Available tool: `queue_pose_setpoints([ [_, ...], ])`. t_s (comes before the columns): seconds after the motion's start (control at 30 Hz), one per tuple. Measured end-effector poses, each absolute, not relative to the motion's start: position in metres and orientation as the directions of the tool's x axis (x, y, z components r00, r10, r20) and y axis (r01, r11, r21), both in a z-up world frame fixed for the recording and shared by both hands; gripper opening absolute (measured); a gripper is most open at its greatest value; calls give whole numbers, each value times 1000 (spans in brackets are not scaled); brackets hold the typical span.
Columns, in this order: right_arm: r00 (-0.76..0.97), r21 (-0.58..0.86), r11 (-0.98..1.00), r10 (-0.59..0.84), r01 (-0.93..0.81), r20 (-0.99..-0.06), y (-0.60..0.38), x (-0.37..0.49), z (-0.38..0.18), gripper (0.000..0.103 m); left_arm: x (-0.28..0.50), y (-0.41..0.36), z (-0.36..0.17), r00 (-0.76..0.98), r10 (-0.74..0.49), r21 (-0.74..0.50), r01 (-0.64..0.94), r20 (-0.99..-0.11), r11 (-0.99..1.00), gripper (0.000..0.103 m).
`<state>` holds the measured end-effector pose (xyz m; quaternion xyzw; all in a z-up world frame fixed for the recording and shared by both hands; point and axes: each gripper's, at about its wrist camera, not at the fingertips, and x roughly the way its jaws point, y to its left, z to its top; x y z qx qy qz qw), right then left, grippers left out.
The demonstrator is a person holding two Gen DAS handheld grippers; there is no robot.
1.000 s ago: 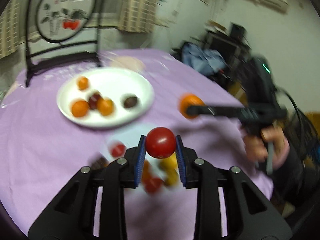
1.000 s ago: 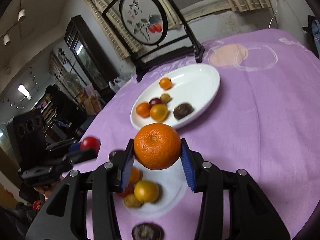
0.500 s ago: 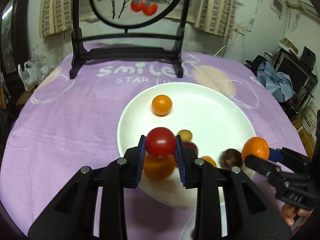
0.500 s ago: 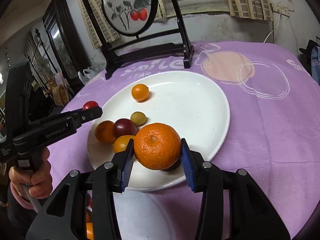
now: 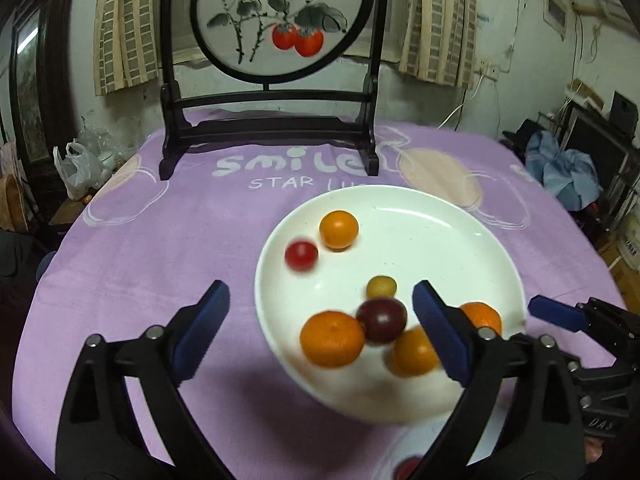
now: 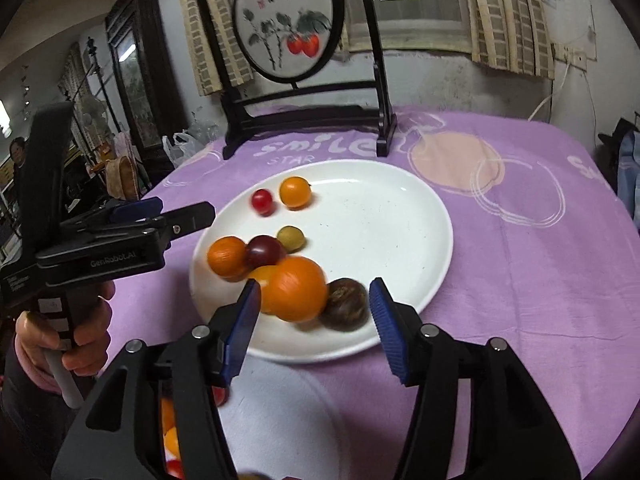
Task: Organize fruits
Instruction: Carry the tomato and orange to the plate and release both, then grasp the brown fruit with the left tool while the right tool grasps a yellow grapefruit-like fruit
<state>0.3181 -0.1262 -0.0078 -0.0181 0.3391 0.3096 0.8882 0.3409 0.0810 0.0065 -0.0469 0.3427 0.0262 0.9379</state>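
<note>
A white plate [image 5: 440,240] [image 6: 380,208] on the purple tablecloth holds several fruits. A red cherry tomato [image 5: 301,256] [image 6: 262,201] lies blurred at its left, beside a small orange fruit [image 5: 339,229] [image 6: 295,191]. A large mandarin [image 6: 294,289] [image 5: 480,316] lies blurred at the plate's near side, next to a dark brown fruit [image 6: 345,304], a dark red plum [image 5: 381,319] [image 6: 264,251] and other oranges. My left gripper [image 5: 320,332] is open and empty at the plate's near left rim. My right gripper [image 6: 314,326] is open and empty just behind the mandarin.
A black wooden stand with a round painted screen [image 5: 272,20] [image 6: 288,32] stands at the table's far side. A second white dish [image 6: 280,420] with small fruits [image 6: 170,428] lies close below the grippers. Bags and furniture surround the table.
Both grippers have opened. The cherry tomato left the left gripper and the mandarin left the right gripper; both now lie on the plate, still blurred with motion.
</note>
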Motion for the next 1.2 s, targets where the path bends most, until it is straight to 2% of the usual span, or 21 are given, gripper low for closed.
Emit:
queue_pose_setpoints([
  [0.13,543,181,776,568,-605,-619,-130,295,-13,59,316,92,2,753,6,-91,-87,-658,992,97],
  [0.57,277,362,667,654,-651,-704,-134,256,-50,59,257,110,-19,728,53,-72,-139,-684,988,101],
  [0.8,260,369,671,645,-643,-719,-141,242,-54,59,254,112,-18,730,86,-49,-162,-678,986,101],
  [1.2,195,411,678,630,-609,-752,-142,249,-71,44,254,110,-20,722,86,-34,-150,-686,988,101],
])
